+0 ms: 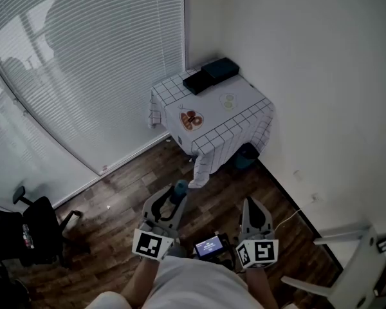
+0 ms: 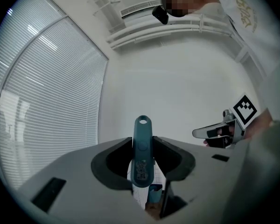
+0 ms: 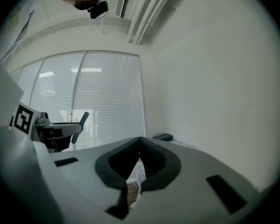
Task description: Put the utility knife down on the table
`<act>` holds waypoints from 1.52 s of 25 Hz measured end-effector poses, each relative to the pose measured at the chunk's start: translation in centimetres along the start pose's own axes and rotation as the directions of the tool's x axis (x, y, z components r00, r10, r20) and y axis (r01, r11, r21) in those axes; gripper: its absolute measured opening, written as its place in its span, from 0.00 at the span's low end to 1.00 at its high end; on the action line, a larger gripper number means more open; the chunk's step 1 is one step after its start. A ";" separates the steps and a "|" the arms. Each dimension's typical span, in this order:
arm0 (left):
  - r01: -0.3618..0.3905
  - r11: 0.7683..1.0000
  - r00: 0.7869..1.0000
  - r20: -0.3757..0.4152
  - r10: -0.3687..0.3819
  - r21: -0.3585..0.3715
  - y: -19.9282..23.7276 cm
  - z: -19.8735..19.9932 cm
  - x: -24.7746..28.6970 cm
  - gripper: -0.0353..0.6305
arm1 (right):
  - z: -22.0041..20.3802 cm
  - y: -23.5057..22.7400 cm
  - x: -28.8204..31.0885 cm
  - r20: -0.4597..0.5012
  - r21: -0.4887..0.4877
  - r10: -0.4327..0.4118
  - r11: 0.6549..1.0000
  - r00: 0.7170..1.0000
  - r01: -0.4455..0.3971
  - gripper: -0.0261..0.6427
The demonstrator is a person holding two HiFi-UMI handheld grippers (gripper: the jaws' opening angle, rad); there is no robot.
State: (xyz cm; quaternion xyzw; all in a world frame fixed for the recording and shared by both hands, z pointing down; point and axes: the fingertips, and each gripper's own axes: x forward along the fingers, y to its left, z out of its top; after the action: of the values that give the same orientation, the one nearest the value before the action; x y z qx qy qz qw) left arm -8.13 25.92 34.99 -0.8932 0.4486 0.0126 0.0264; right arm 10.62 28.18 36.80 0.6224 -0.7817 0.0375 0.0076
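While the left gripper [image 2: 143, 166] pinches the teal utility knife [image 2: 142, 143] between its fingers, well apart from the cloth-covered counter [image 1: 244, 105], the knife's long axis runs along them, hole end pointing forward; its small label is unreadable. The right gripper [image 3: 139, 164] has its fingers pressed together, empty.

The table [image 1: 244, 118] stands in the room's corner, with the white wall [image 1: 321, 76] close behind it and on its right and the blinds [image 1: 83, 63] to its left, so only its near sides are open to approach. Two dark boxes [image 1: 210, 74] take up its far corner. An orange round patch [image 1: 192, 120] and a pale green one [image 1: 228, 100] lie mid-cloth, and the near right part is bare. The wooden floor [image 1: 128, 185] before it lies open, with an office chair [image 1: 38, 227] at the left and a white chair [image 1: 347, 269] at the right.
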 end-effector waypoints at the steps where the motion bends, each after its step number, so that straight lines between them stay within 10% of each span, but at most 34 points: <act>1: -0.002 1.000 1.000 0.000 0.002 0.004 -0.1 -0.1 0.1 0.27 | -0.2 -0.2 -0.1 -0.002 0.003 -0.003 1.000 1.000 0.003 0.05; 38: 0.036 0.999 0.999 0.011 -0.036 -0.026 12.4 -1.9 14.8 0.27 | -1.1 -3.5 18.3 -0.066 0.019 -0.050 0.999 0.997 0.051 0.05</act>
State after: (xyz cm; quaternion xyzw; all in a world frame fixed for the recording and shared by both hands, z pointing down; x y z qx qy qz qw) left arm -9.27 6.59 35.80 -0.9014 0.4320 0.0229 0.0172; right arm 9.89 9.68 39.12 0.6405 -0.7647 0.0656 0.0276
